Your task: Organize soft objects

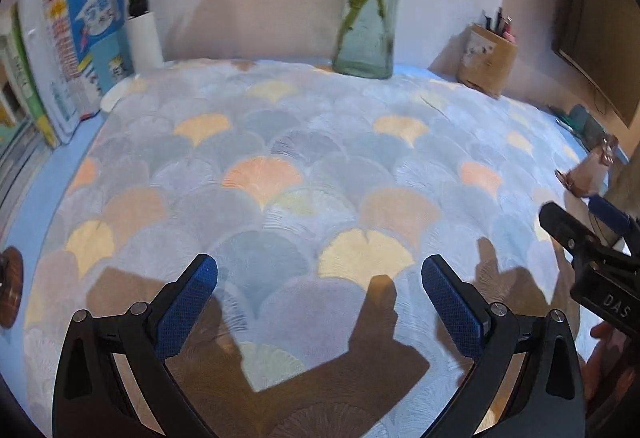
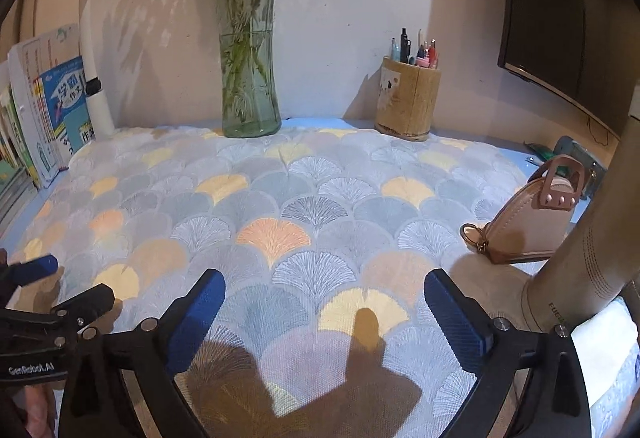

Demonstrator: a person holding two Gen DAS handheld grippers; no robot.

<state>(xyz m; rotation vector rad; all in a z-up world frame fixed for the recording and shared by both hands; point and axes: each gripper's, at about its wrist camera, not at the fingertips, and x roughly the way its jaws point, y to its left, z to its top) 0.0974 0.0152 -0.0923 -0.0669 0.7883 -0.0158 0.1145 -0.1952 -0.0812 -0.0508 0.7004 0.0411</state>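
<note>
Both the left gripper (image 1: 320,302) and right gripper (image 2: 325,314) gape wide, holding nothing, above the fan-patterned cloth (image 2: 280,198). The pink leather pouch (image 2: 524,234) lies near the cloth's right edge, beyond the right gripper's right finger.

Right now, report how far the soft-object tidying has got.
Done: nothing that shows; the fan-patterned cloth lies spread flat over the desk, unfolded. In hand: nothing; the left gripper and the right gripper both hover over the cloth with jaws wide and empty. Left: the pink pouch sits untouched at the cloth's right edge, and the cloth itself likely needs gathering or folding.
</note>
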